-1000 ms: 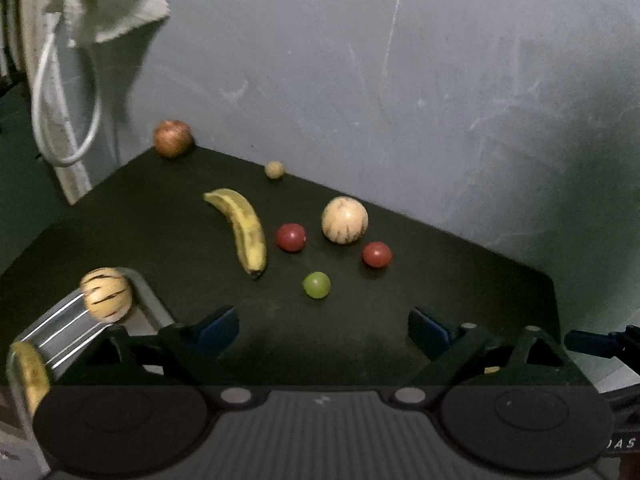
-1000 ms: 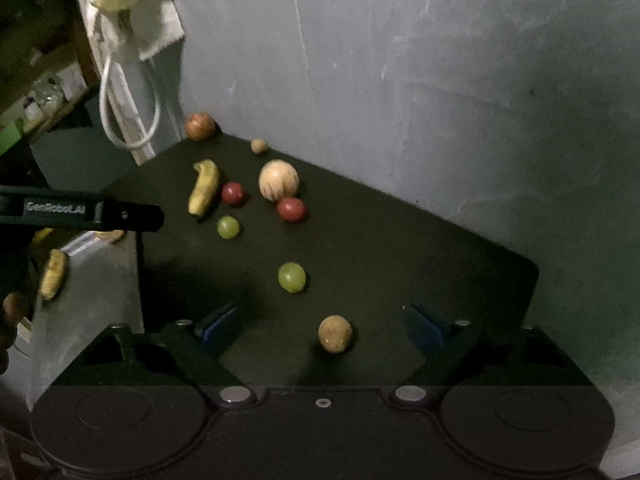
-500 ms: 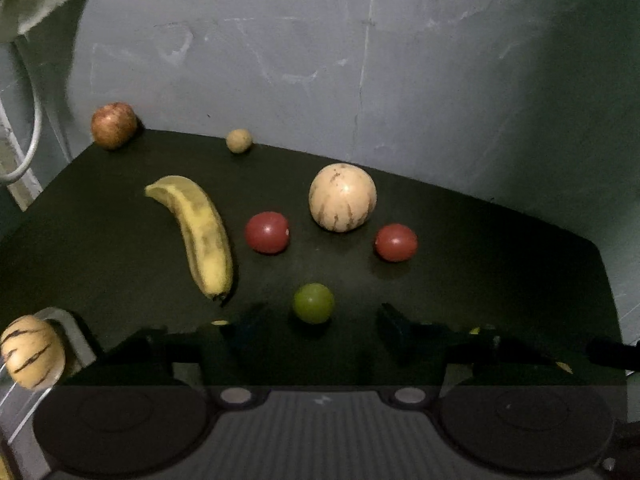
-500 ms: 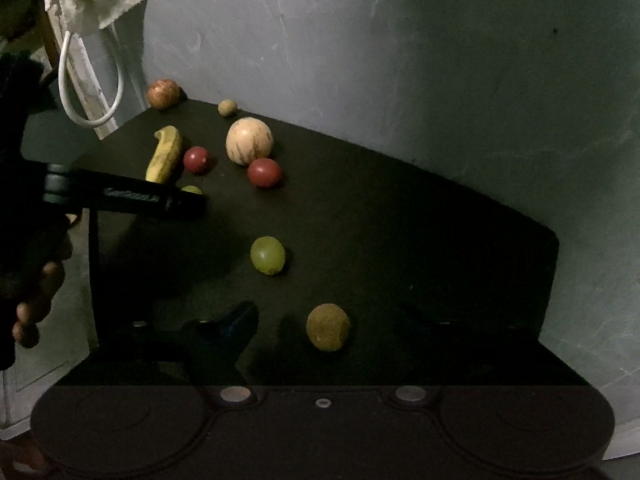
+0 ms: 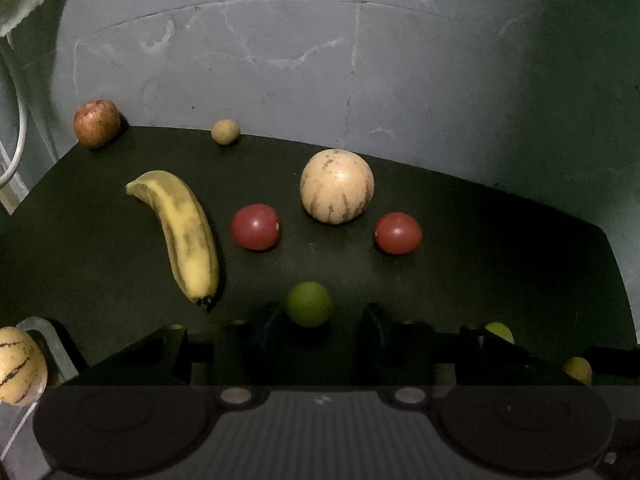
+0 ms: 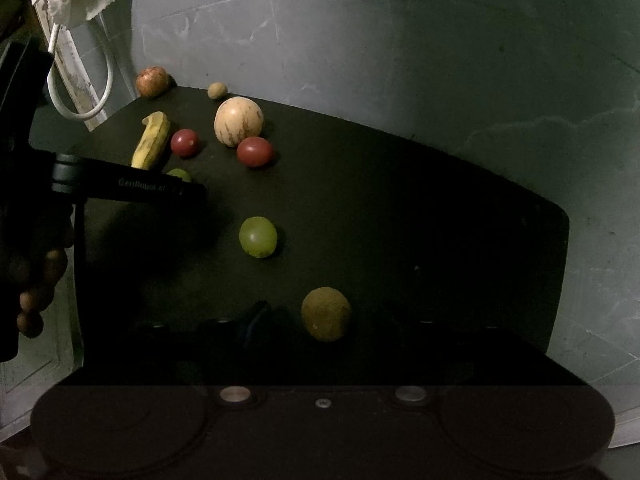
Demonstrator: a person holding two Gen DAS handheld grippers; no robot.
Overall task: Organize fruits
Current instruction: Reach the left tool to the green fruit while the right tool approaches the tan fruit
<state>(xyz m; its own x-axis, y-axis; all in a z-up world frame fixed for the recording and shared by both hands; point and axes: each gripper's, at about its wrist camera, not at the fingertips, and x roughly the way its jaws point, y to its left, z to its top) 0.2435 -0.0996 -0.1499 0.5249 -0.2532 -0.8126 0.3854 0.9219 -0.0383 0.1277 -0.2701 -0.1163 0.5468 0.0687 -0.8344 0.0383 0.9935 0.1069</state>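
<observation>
at six o'clock, left gripper (image 5: 318, 314) closing around green grape (image 5: 309, 304); right gripper (image 6: 324, 320) closing around brown fruit (image 6: 326, 313), neither clamped yet.

Left claw (image 5: 318, 316) closing around green fruit (image 5: 309, 304).
</observation>
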